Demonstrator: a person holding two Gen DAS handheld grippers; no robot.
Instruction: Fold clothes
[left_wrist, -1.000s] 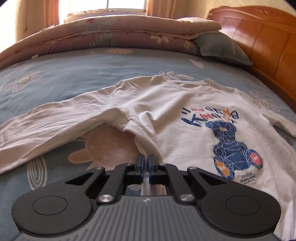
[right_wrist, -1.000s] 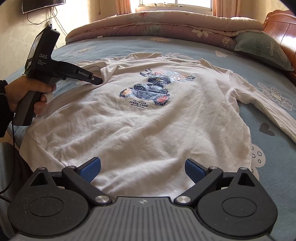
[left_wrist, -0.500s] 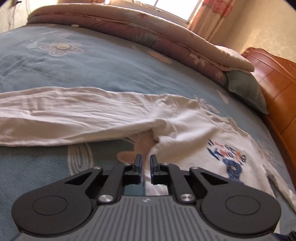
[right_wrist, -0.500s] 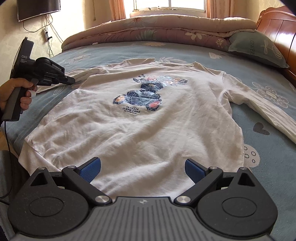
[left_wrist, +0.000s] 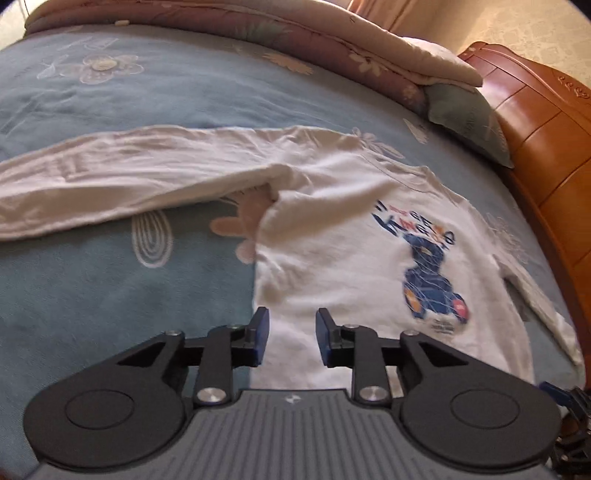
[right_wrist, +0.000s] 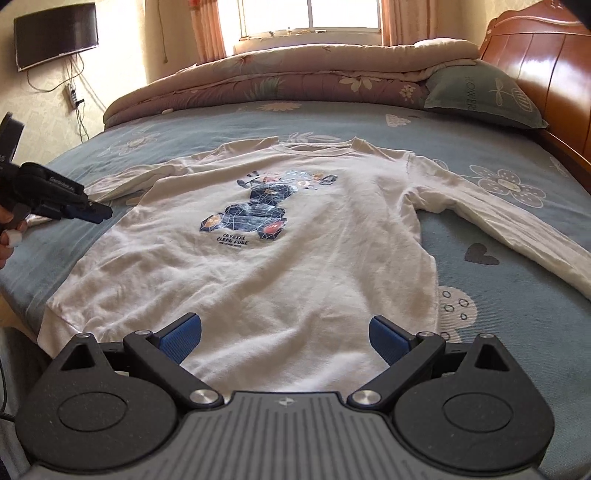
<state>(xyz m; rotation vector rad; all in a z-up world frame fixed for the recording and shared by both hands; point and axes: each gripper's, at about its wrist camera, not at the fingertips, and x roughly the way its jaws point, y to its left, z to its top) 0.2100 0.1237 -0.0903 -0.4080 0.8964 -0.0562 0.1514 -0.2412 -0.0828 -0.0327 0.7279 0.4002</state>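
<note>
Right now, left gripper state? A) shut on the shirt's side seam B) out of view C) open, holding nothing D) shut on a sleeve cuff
C: the left gripper has its blue pads apart over the white shirt, with no cloth pinched between them.

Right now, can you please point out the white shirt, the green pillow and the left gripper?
white shirt (right_wrist: 258, 280): right wrist view, on the plain chest fabric below the print.
green pillow (right_wrist: 480, 96): right wrist view, on its front face.
left gripper (left_wrist: 291, 338): left wrist view, midway between its fingertips.
</note>
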